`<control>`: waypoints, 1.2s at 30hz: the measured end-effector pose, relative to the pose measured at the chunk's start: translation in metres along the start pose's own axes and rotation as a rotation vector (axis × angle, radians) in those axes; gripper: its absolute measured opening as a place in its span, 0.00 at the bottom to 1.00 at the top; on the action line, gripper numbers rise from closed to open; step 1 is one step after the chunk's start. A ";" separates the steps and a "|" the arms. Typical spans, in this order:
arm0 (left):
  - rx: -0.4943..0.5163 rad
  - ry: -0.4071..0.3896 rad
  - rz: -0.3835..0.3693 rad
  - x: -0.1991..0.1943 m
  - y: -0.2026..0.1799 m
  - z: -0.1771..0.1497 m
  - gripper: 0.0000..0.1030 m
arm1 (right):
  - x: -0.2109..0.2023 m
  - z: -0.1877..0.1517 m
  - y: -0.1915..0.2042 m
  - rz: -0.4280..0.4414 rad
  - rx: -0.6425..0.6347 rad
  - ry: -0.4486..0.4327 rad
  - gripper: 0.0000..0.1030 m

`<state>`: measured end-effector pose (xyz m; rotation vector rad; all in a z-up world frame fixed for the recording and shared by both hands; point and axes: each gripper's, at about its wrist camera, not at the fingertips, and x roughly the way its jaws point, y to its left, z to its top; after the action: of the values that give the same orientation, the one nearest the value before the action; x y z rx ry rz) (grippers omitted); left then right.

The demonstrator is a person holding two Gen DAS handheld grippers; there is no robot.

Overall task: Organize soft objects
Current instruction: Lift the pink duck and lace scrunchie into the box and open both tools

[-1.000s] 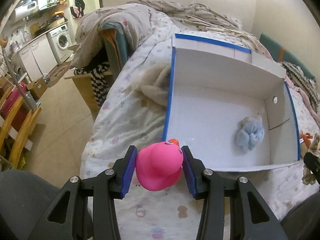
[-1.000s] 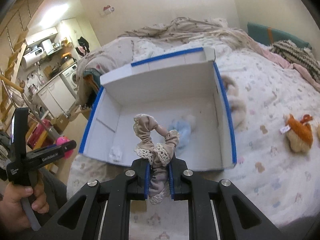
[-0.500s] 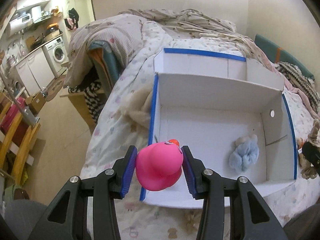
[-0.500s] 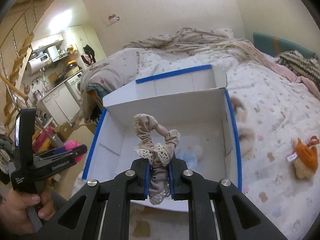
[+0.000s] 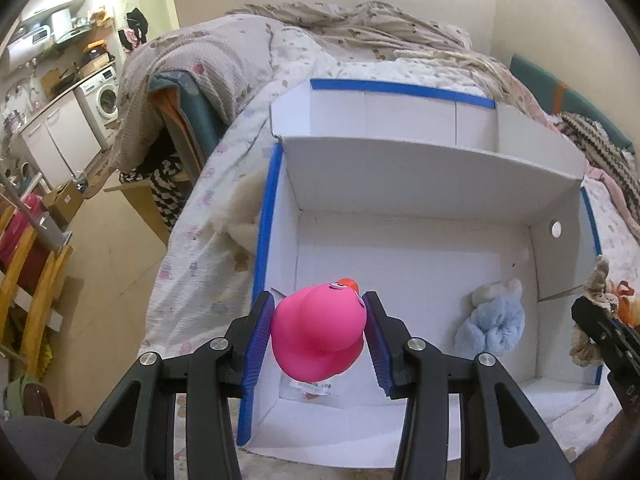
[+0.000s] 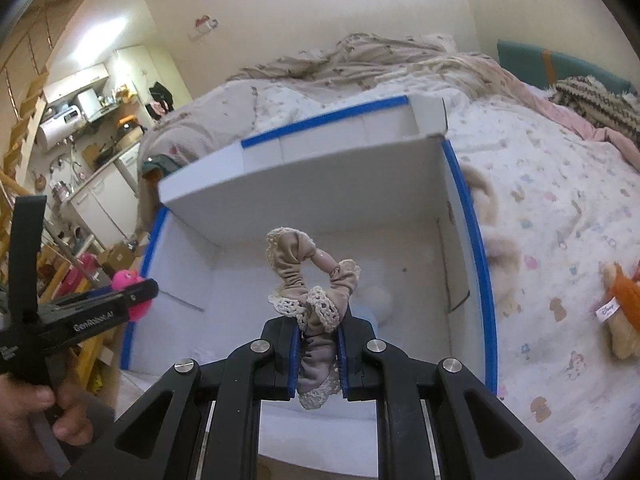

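Note:
My left gripper (image 5: 318, 344) is shut on a pink rubber duck (image 5: 318, 336) and holds it over the near left corner of the white, blue-edged box (image 5: 400, 184) on the bed. A light blue plush (image 5: 492, 326) lies inside the box at the right. My right gripper (image 6: 317, 354) is shut on a beige lace-trimmed scrunchie (image 6: 312, 276) above the box's (image 6: 320, 168) near edge. The left gripper with the duck (image 6: 130, 292) shows at the left of the right wrist view. The right gripper's tip and the scrunchie (image 5: 592, 320) show at the right edge of the left wrist view.
An orange and cream plush toy (image 6: 620, 312) lies on the bedsheet right of the box. A cream fluffy item (image 6: 496, 240) lies against the box's right wall. Crumpled blankets (image 5: 360, 36) are piled behind the box. The floor and a kitchen area (image 5: 60, 92) lie to the left.
Both grippers have moved forward toward the box with their objects. The duck is now over the box's near left corner instead of in front of it.

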<state>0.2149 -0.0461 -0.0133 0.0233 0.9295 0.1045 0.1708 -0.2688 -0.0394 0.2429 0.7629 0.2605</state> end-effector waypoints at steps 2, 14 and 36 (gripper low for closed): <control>0.018 0.008 0.007 0.005 -0.003 -0.002 0.40 | 0.003 -0.003 -0.001 -0.010 -0.013 0.007 0.16; 0.111 0.052 0.014 0.039 -0.028 -0.010 0.40 | 0.033 -0.013 0.000 -0.060 -0.055 0.106 0.16; 0.148 0.087 0.008 0.056 -0.032 -0.021 0.40 | 0.042 -0.018 0.000 -0.088 -0.083 0.137 0.28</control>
<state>0.2339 -0.0731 -0.0732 0.1609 1.0229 0.0437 0.1866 -0.2532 -0.0791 0.1136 0.8941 0.2265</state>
